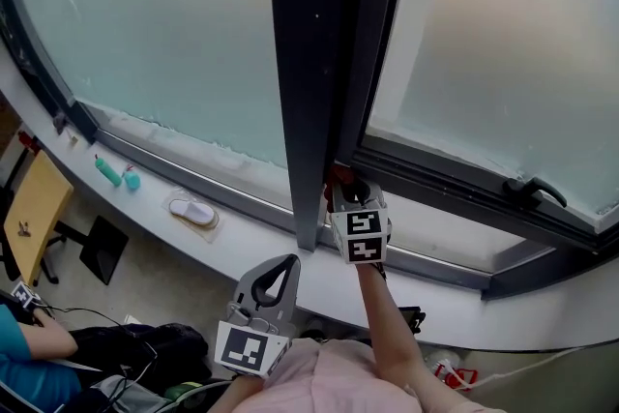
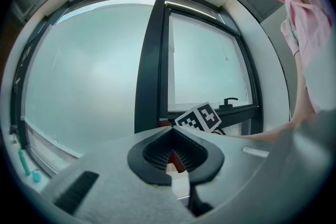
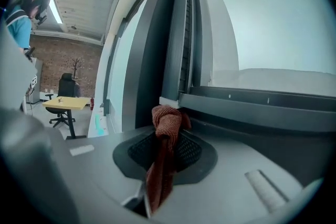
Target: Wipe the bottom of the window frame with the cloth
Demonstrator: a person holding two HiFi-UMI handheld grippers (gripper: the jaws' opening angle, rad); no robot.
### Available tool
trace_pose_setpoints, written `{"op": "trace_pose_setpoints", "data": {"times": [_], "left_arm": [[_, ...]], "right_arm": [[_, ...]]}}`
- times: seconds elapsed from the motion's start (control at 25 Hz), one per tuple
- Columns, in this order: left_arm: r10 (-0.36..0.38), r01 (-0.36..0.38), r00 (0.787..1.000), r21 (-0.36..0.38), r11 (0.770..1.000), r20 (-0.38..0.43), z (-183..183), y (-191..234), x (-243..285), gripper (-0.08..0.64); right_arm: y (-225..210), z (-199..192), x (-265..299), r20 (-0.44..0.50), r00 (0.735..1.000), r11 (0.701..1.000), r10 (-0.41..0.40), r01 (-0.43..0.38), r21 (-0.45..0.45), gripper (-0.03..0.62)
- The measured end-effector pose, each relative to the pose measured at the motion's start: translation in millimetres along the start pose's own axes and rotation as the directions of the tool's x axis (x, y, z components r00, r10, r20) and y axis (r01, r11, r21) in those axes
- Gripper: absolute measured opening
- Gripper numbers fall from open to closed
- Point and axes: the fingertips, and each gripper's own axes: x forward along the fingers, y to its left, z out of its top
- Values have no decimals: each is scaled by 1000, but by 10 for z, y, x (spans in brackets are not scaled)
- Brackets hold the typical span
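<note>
Both tongs are clenching: right tongs (image 3: 165, 136) are gripping the cloth (image 3: 167, 118), its tip half hiding at the bottom corner of the window frame (image 3: 252, 107); left tongs (image 2: 170, 132), below that frame, are holding nothing.

No text, brand, number or sign is readable in any view. The only printed marks are black-and-white square patterns on the marker cube (image 1: 242, 348) of the left tongs (image 1: 279, 274) and the marker cube (image 1: 360, 237) of the right tongs (image 1: 340, 184); they carry no letters or digits.
</note>
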Motion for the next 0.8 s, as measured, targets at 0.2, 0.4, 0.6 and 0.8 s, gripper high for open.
{"op": "trace_pose_setpoints", "data": {"times": [0.2,0.4,0.6,0.8], "left_arm": [[21,-20,999,-28,999,42,65,108,24,-2],[2,-1,1000,-25,1000,20,21,104,81,-2],[-28,28,1000,-18,999,0,-15,64,135,-1],[-56,56,998,-19,998,6,4,-24,191,-2]], "right_arm": [[18,45,-7,18,999,999,-33,33,-11,61],[1,43,-31,15,998,998,-56,56,-27,61],[-67,53,-95,24,997,997,-71,72,-21,61],[-144,60,-170,35,996,997,-81,82,-14,61]]}}
